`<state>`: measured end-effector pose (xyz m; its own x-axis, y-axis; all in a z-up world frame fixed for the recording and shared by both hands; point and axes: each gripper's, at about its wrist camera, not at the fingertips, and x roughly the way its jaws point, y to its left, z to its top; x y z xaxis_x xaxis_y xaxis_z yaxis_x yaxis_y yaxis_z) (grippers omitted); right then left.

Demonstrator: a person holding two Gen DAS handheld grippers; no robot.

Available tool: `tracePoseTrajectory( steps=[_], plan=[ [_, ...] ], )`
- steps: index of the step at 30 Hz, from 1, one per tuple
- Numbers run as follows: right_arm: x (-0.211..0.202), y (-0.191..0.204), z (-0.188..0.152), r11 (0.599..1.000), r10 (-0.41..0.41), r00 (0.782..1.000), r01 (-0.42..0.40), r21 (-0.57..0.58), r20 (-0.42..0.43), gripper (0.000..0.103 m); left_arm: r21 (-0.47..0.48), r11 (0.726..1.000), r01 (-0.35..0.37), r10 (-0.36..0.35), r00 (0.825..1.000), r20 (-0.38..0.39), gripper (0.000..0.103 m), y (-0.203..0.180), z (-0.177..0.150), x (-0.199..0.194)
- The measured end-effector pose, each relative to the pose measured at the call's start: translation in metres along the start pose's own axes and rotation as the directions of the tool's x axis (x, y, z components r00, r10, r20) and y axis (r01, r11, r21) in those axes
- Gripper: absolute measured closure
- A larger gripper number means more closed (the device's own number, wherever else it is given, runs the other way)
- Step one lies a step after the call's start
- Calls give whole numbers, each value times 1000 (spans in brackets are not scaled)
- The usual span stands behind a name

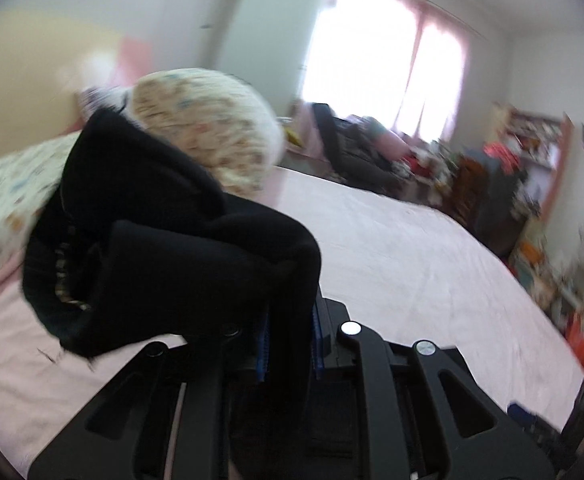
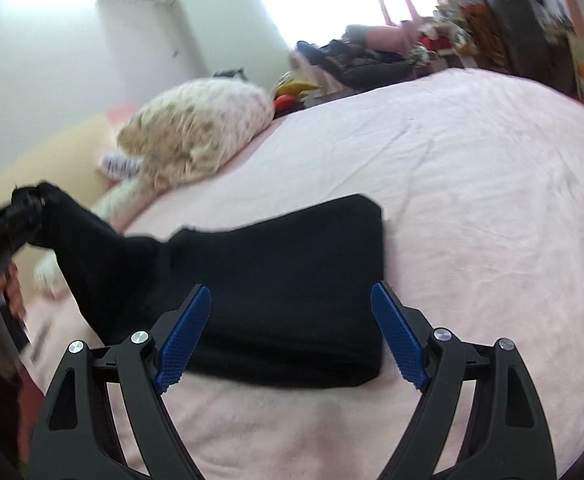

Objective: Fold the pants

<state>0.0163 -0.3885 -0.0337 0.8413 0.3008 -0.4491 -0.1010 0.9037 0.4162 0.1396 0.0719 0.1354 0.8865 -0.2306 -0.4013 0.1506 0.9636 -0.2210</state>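
1 soft black pants (image 2: pixel 283 304) bundle clamped by left gripper (image 1: pixel 289 344).

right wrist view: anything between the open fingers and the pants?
Nothing. The right gripper hangs open just above the black pants on the pink bedsheet, and no object sits in the gap between its fingers. This shows in the right wrist view.

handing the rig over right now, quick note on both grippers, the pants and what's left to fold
Left gripper: shut on the black pants, holding one end lifted off the pink bed.
Right gripper: open, over the part lying flat, gripping nothing.
Done: the flat part looks already doubled.
Left: probably carry the lifted end over the flat part, lay it down, release, smooth. Patterned pillows lie behind.
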Motion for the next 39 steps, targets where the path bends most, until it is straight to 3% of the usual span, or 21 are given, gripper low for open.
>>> tracePoseTrajectory(
  steps=[5,8,14,16,17,18,19,20,22,23,25,26,28,30,33,37,39],
  plan=[
    [-21,-27,15,995,-24,996,15,101,91,19,227,970,89,-75,995,-69,86,-95,-29,17],
    [-35,-43,21,986,-61,986,36,161,155,19,304,941,146,-110,985,-132,86,-138,-55,31],
    [-54,-71,27,959,-145,967,85,270,209,18,438,874,209,-83,954,-290,86,-208,-126,71],
    [-59,-77,28,953,-158,962,90,288,222,18,513,830,219,-44,942,-331,85,-226,-151,79],
    [-61,-78,29,951,-165,960,94,293,227,18,583,784,214,-1,939,-343,85,-237,-165,83],
    [-64,-80,30,950,-174,956,99,297,236,18,669,716,201,54,939,-340,85,-247,-181,88],
    [-66,-81,31,949,-177,953,99,301,246,18,710,677,193,81,940,-332,85,-252,-188,90],
    [-69,-82,33,947,-180,950,97,306,256,18,729,658,190,96,939,-331,85,-255,-192,93],
    [-74,-85,33,946,-183,945,95,310,270,18,722,664,196,101,933,-346,85,-256,-188,97],
    [-76,-87,34,945,-188,942,96,313,278,18,733,651,196,109,932,-347,84,-257,-186,98],
    [-79,-88,33,944,-193,939,99,315,284,18,789,587,181,142,937,-321,83,-263,-187,99],
    [-79,-89,33,943,-195,940,101,317,282,18,794,583,173,144,939,-311,82,-263,-187,98],
    [-77,-92,33,941,-192,942,97,324,274,18,756,631,172,121,941,-316,80,-256,-179,96],
    [-75,-93,32,940,-190,945,97,327,267,18,705,682,193,104,929,-355,79,-250,-176,98],
    [-73,-93,32,941,-186,950,98,324,253,18,713,679,175,114,934,-339,79,-246,-177,98],
    [-55,-89,30,950,-118,976,58,306,181,18,641,745,184,69,934,-349,79,-231,-168,89],
    [-36,-87,28,950,-59,992,22,312,110,18,625,757,193,59,932,-359,79,-227,-162,92]
  ],
)
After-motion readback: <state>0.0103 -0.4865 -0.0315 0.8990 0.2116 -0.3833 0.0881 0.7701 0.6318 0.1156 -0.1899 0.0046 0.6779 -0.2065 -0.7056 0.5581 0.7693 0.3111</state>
